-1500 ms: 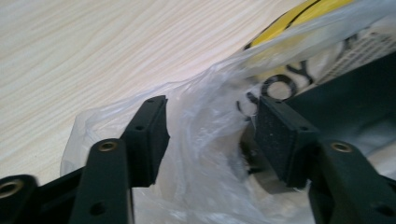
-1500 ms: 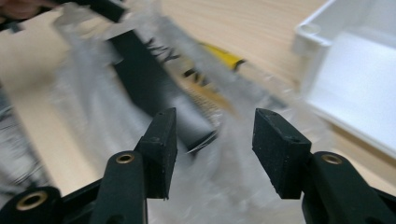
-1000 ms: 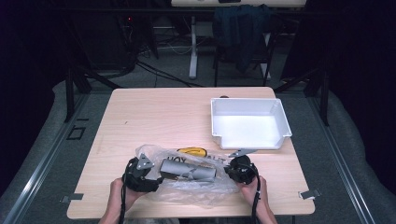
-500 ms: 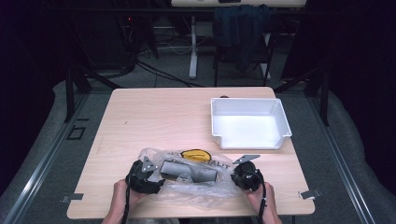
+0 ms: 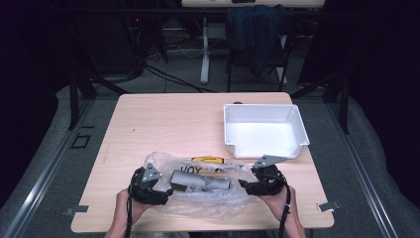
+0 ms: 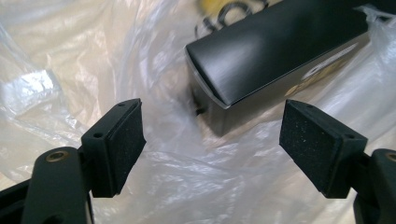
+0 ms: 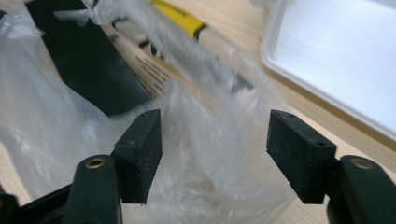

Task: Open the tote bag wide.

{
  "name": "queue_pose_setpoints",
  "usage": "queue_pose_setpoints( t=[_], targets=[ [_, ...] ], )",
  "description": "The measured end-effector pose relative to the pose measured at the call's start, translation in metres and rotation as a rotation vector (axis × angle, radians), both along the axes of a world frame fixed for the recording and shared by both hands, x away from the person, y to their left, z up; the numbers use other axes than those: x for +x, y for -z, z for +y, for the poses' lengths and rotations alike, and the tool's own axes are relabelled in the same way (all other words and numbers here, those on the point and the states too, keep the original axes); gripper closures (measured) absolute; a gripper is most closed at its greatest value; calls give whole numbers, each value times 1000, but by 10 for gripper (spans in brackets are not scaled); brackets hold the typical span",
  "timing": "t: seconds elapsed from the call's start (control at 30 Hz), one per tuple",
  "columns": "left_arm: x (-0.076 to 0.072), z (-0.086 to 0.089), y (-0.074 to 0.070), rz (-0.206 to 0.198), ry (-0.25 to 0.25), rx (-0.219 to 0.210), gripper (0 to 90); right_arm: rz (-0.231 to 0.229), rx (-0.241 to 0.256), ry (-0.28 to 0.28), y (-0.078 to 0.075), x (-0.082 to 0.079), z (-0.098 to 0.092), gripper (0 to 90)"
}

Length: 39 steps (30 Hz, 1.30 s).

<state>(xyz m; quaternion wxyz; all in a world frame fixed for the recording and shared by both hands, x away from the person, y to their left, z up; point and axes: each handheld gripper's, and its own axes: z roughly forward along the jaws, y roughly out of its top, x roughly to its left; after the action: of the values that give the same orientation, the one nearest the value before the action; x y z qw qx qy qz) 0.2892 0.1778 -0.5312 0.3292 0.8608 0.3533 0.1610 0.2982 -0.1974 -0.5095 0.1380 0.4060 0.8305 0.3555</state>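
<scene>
Thin clear plastic is my worry: the bag [image 5: 198,186] lies crumpled at the near edge of the surface [image 5: 168,124], between my left gripper [image 6: 212,149] and my right gripper [image 7: 214,154], both with jaws spread wide and grasping nothing, so a pinch on a loose fold could tear the film or let it slide out. Inside it lies a dark grey box [image 6: 275,56] with yellow-marked packaging [image 7: 180,16] on its far side, and a careless tug could spill them. The white tray [image 5: 265,130], far right, looks empty.
</scene>
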Motion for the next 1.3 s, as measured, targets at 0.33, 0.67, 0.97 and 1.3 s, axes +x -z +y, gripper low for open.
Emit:
queue_pose_setpoints(
  t=[0.33, 0.67, 0.97, 1.3],
  targets=[
    [-2, -14, 12, 37, 4, 47, 257, 85, -47, -117, 24, -16, 27, 554],
    [9, -3, 29, 94, -32, 61, 237, 141, -132, -115, 48, -8, 31, 524],
    [4, 0, 16, 49, -25, 20, 220, 46, -26, -184, 17, -15, 19, 354],
    [0, 1, 6, 30, -16, -4, 197, 15, -28, -320, -10, -6, 34, 328]
  ],
)
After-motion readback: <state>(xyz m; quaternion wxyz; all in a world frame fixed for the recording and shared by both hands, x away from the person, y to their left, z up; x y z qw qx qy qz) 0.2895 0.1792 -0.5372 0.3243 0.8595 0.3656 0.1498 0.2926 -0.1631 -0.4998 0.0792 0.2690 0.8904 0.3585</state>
